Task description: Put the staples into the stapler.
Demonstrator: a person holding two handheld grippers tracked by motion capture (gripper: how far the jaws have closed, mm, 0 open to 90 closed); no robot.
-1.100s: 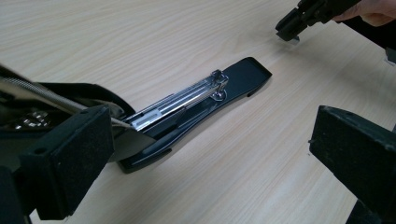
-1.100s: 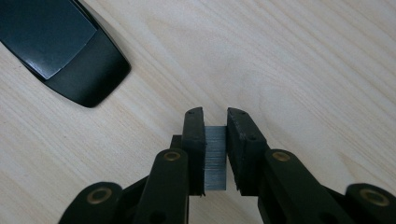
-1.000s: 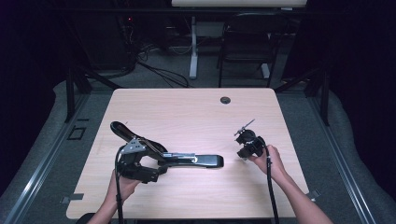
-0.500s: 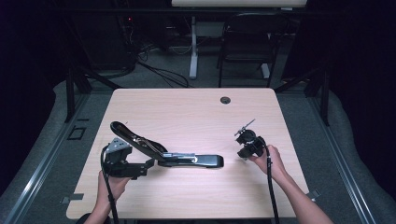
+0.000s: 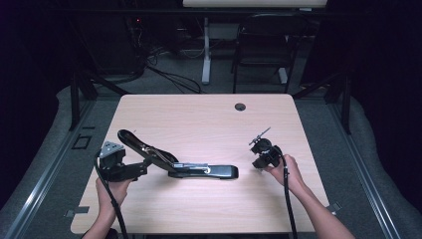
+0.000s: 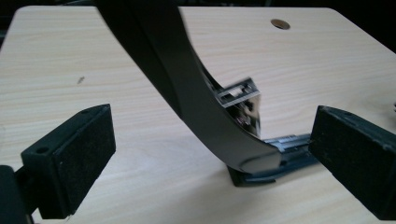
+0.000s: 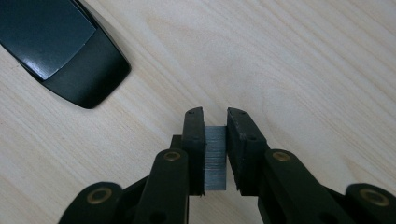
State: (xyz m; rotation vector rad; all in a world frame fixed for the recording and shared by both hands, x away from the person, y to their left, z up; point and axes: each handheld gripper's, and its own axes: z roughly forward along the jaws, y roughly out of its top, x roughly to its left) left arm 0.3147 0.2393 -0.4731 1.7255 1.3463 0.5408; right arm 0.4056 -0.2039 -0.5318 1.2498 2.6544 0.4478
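Observation:
A black stapler lies near the table's middle with its top arm swung up and back to the left. My left gripper sits at the hinge end, open. In the left gripper view its pads stand wide on either side of the raised arm without touching it, and the metal staple channel shows behind. At the right, my right gripper is held just above the table. In the right gripper view it is shut on a grey strip of staples, with the stapler's rounded front end beyond.
The wooden table has a round cable hole near its far edge. Behind it stand a chair, a desk leg and loose cables on the floor. Each gripper's cable trails toward the near edge.
My left gripper has drawn back to the left, off the stapler's hinge end. The right gripper and the stapler have stayed where they were.

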